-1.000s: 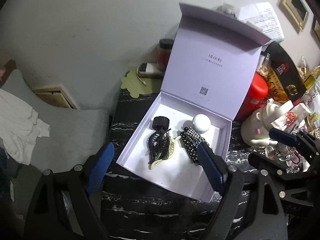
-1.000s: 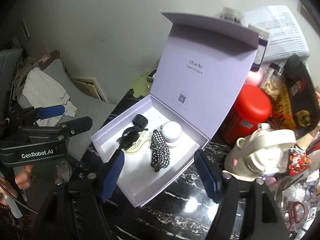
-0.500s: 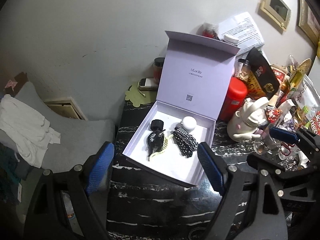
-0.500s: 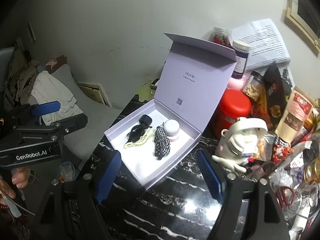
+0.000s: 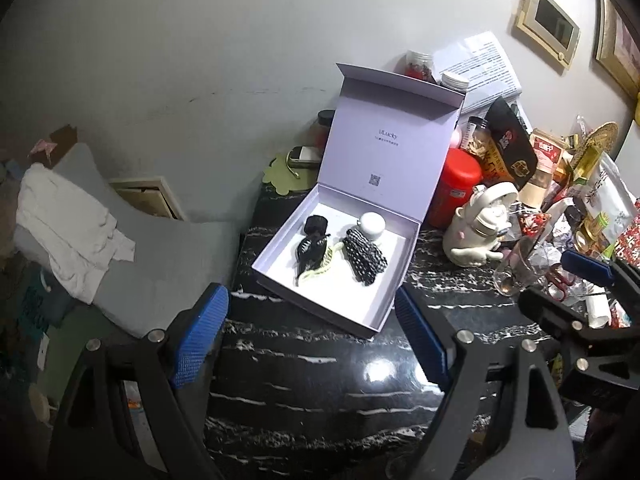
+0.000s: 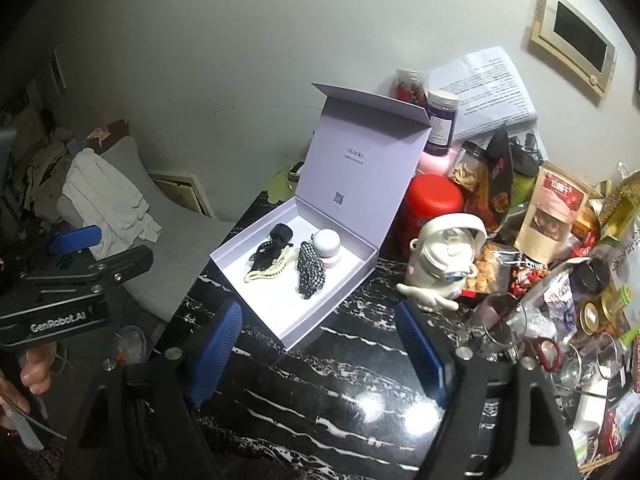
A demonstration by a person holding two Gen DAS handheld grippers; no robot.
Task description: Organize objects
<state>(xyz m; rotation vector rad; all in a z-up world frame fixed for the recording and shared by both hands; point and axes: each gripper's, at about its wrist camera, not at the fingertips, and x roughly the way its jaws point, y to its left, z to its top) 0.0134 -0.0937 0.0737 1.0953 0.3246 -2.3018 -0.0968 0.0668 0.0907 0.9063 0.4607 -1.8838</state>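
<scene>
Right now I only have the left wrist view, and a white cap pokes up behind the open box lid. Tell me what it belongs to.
Observer: It tops a jar with a dark purple label, which seems to stand on a pink container.
Operator: Next, check the white round case in the box.
Observer: The white round case has a pink base. It lies next to the checked hair tie.
Operator: Report on my left claw from outside.
Observer: The left claw hangs open off the table's left side, and a bare hand shows under its body.
</scene>
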